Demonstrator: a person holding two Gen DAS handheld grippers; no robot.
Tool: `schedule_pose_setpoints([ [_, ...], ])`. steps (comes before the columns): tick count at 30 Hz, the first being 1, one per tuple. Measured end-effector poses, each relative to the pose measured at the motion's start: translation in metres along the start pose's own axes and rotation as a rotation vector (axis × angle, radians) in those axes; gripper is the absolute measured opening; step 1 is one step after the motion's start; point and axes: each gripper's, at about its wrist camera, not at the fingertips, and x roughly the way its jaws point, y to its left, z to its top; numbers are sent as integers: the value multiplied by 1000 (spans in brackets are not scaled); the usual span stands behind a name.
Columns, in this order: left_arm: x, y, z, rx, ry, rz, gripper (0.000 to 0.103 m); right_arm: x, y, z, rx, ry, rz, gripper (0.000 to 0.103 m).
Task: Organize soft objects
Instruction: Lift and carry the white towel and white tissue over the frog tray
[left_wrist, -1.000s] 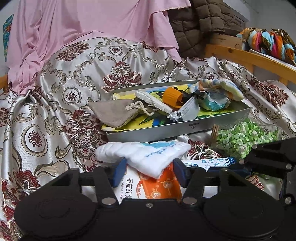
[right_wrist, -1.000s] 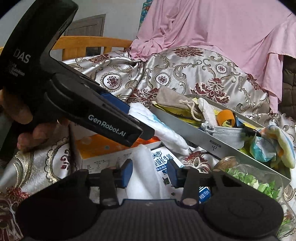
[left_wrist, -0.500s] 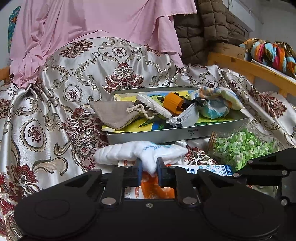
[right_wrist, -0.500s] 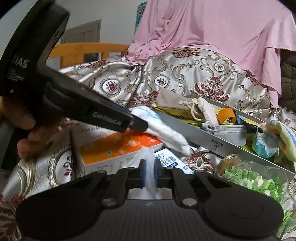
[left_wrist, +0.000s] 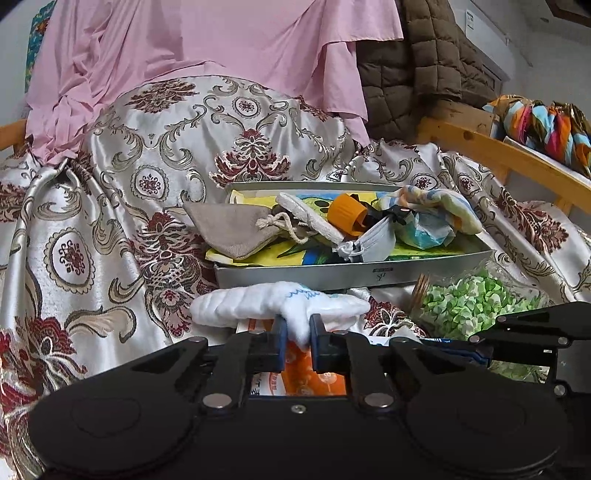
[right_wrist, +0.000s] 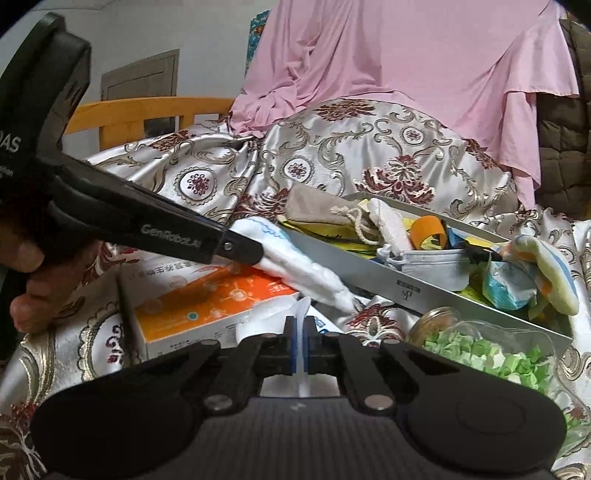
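Note:
My left gripper (left_wrist: 296, 334) is shut on a white rolled towel (left_wrist: 266, 302) and holds it above an orange box (left_wrist: 314, 376), just in front of the metal tray (left_wrist: 351, 275). The towel also shows in the right wrist view (right_wrist: 299, 262), pinched by the left gripper (right_wrist: 255, 254). My right gripper (right_wrist: 300, 341) is shut on a thin white plastic bag (right_wrist: 273, 314) lying beside the orange box (right_wrist: 214, 299). The tray (right_wrist: 369, 269) holds a grey pouch (left_wrist: 236, 229), a face mask (left_wrist: 373, 240), an orange band and a striped cloth (left_wrist: 436, 203).
A clear bag of green pieces (left_wrist: 476, 302) lies right of the box, also in the right wrist view (right_wrist: 491, 354). Patterned satin cloth (left_wrist: 110, 221) covers the surface. Pink fabric (left_wrist: 184, 48) and a brown quilted jacket (left_wrist: 424, 55) hang behind. A wooden rail (left_wrist: 498, 155) runs at the right.
Both grippers have closed: the left on the white towel, the right on the plastic bag. The towel has lifted off the box, and the left gripper has risen slightly.

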Motion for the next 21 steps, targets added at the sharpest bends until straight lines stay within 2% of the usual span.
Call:
schedule_pose_setpoints([
  [9,-21,1,2,-48,-30,-7,10,-12,-5,1,32,-27,-27,3],
  [21,-78,-20,13,-50,-183,-11,9,-41,-10,11,42,-81,-54,2],
])
